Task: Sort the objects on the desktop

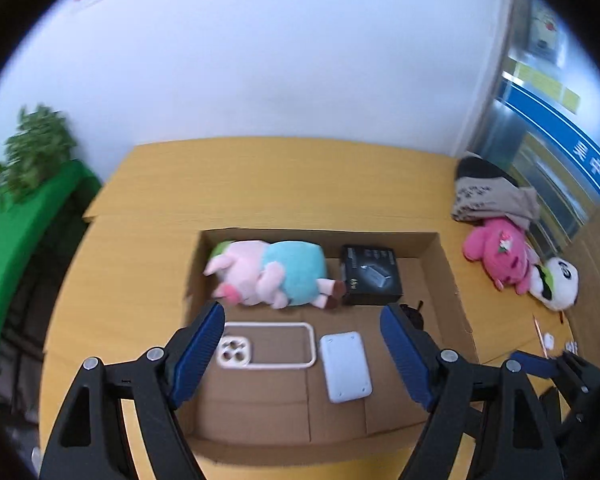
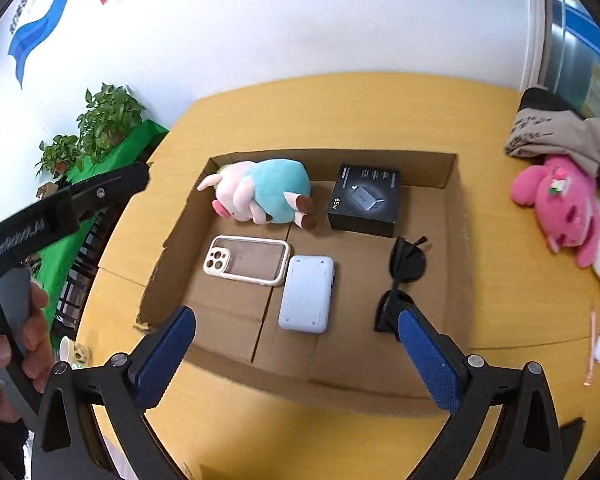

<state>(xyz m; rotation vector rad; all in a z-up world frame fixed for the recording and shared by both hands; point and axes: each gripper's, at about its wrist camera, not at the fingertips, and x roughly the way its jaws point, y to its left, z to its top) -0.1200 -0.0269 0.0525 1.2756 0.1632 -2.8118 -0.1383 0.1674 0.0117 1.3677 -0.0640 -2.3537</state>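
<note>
A shallow cardboard box (image 2: 452, 216) (image 1: 448, 268) lies on the yellow table. Inside it lie a pink-and-teal pig plush (image 2: 260, 192) (image 1: 268, 272), a black 65W charger box (image 2: 366, 200) (image 1: 372, 274), a cream phone case (image 2: 246, 260) (image 1: 268, 346), a pale blue power bank (image 2: 308, 294) (image 1: 345, 366) and black sunglasses (image 2: 404, 276). My left gripper (image 1: 302, 352) is open and empty above the box's near half. My right gripper (image 2: 296, 354) is open and empty above the box's near edge.
A magenta plush (image 2: 560, 204) (image 1: 498, 252), a panda plush (image 1: 556, 282) and a beige cloth bundle (image 2: 552, 132) lie on the table to the right. A pencil (image 2: 590, 344) and small white items lie at the right edge. Potted plants (image 2: 108, 120) stand far left.
</note>
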